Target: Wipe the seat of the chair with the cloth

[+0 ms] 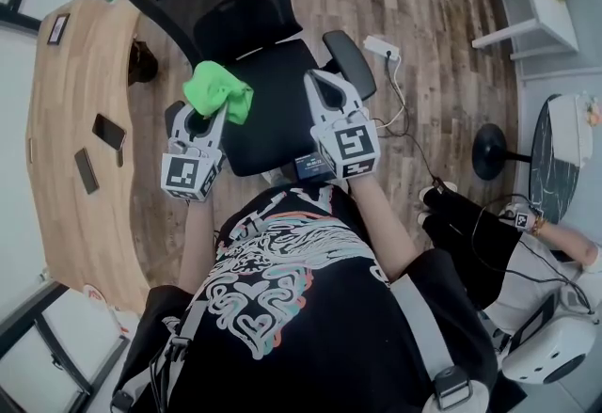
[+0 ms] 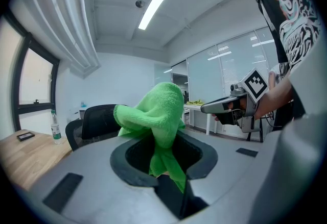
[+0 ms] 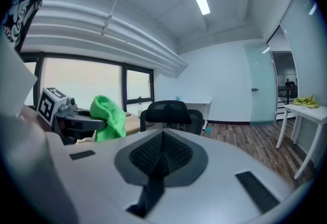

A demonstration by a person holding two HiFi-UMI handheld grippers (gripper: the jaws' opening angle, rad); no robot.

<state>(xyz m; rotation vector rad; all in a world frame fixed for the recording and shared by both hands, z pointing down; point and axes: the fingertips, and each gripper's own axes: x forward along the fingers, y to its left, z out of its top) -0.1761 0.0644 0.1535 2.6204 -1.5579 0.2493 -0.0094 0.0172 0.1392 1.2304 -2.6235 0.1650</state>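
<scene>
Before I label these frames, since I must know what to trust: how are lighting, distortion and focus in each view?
Head view: even light, sharp, edges bent by the wide lens; the green cloth reads clearly against the chair seat. Left gripper view: heavy fisheye, dark round border, bright ceiling light, cloth sharp in the shut left tongs. Right gripper view: same fisheye, windows washed out.
</scene>
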